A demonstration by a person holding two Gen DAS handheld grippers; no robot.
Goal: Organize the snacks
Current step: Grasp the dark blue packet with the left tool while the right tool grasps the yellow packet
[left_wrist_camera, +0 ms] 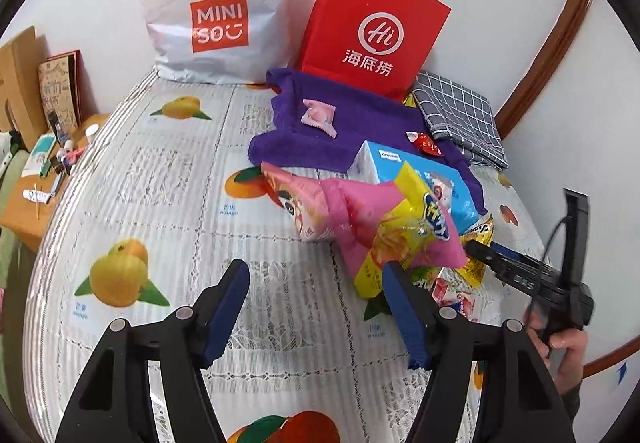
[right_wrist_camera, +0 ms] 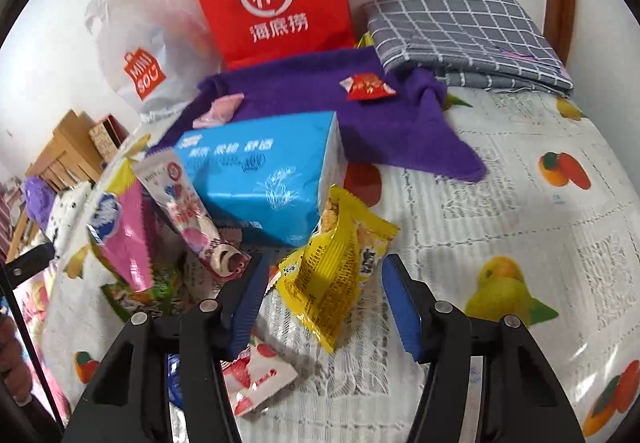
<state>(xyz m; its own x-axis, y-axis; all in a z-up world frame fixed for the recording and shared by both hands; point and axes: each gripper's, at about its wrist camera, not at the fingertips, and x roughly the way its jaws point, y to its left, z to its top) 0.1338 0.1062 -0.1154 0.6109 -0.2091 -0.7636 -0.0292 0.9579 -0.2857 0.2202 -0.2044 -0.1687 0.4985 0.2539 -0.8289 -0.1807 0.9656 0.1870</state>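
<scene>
A pile of snack packets lies on a fruit-print tablecloth (left_wrist_camera: 168, 203). In the left wrist view a pink packet (left_wrist_camera: 332, 211) and a yellow-pink packet (left_wrist_camera: 412, 239) lean against a blue tissue box (left_wrist_camera: 436, 179). My left gripper (left_wrist_camera: 316, 307) is open and empty, just left of the pile. My right gripper (right_wrist_camera: 320, 295) is open, its jaws on either side of a yellow packet (right_wrist_camera: 336, 267) without closing on it. The right gripper also shows in the left wrist view (left_wrist_camera: 520, 275). A pink-white packet (right_wrist_camera: 188, 203), a green packet (right_wrist_camera: 140, 291) and a white-red packet (right_wrist_camera: 256, 379) lie nearby.
A purple towel (right_wrist_camera: 360, 107) holds a small pink candy (left_wrist_camera: 318, 115) and a red candy (right_wrist_camera: 368, 85). A red paper bag (left_wrist_camera: 372, 31) and a white MINISO bag (left_wrist_camera: 216, 11) stand at the back by the wall. A grey checked cloth (right_wrist_camera: 464, 35) lies back right.
</scene>
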